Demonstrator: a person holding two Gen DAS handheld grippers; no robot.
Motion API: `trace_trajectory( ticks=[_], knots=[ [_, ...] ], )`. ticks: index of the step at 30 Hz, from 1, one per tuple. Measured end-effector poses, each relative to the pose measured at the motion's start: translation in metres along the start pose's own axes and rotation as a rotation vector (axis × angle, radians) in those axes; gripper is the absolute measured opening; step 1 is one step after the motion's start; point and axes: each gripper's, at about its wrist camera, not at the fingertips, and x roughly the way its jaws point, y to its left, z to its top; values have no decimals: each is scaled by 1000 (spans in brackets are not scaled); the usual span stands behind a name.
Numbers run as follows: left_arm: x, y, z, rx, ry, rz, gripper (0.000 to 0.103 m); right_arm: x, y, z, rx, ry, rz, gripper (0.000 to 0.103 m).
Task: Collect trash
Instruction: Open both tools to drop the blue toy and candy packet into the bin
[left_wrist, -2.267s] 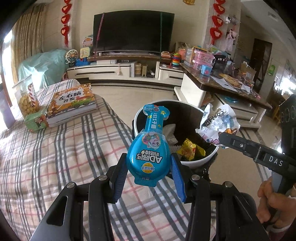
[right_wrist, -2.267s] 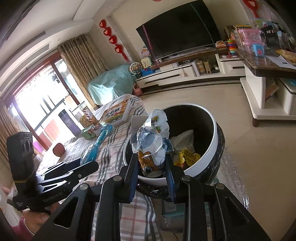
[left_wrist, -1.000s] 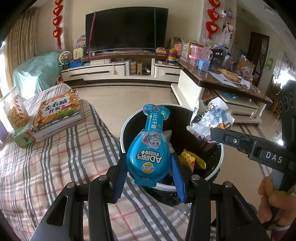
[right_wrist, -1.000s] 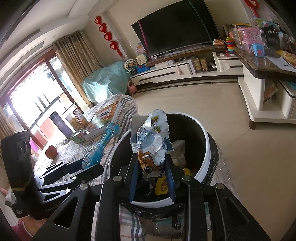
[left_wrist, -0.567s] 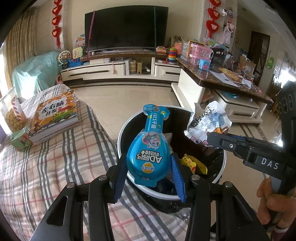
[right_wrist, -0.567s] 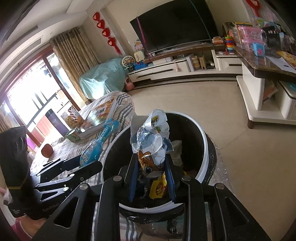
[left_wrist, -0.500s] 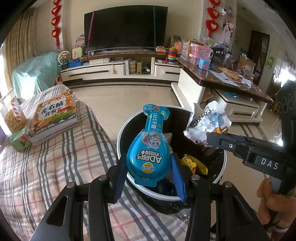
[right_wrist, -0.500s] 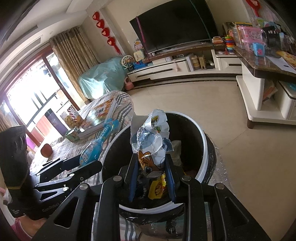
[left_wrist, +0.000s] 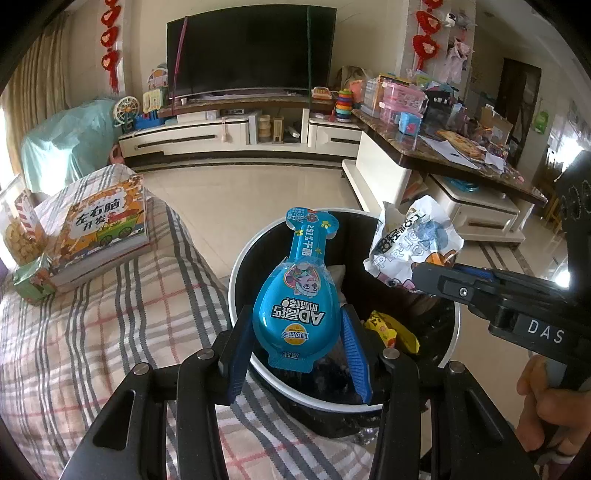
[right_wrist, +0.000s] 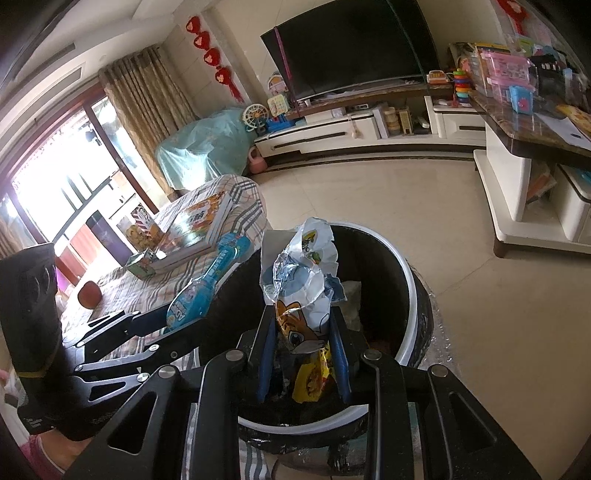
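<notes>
My left gripper (left_wrist: 297, 334) is shut on a blue spoon-shaped snack packet (left_wrist: 300, 295), held over the near left rim of a black bin with a white rim (left_wrist: 236, 273). My right gripper (right_wrist: 303, 341) is shut on a crumpled white and blue wrapper with a tiger picture (right_wrist: 304, 291), held above the bin's opening (right_wrist: 412, 295). In the left wrist view the same wrapper (left_wrist: 410, 243) hangs over the bin's right side, clamped by the right gripper (left_wrist: 424, 275). In the right wrist view the blue packet (right_wrist: 205, 288) sits in the left gripper (right_wrist: 162, 325). Yellow wrappers (left_wrist: 388, 328) and white paper lie inside the bin.
A plaid-covered table (left_wrist: 92, 325) stands left of the bin with a picture book (left_wrist: 96, 229), a small green box (left_wrist: 33, 282) and a snack jar (left_wrist: 20, 225). A hand (left_wrist: 546, 402) grips the right tool. A cluttered counter (left_wrist: 443, 147) and TV stand (left_wrist: 236, 129) lie beyond.
Both grippers have drifted slightly over the bin, so the bin sits more squarely under them; both still hold their trash.
</notes>
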Motion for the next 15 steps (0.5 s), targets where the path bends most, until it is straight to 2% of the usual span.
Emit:
trace_trajectory(
  ticks=[15],
  knots=[
    [6, 0, 4, 3, 14, -1, 44, 7, -6, 4, 7, 24, -8, 28]
  ],
)
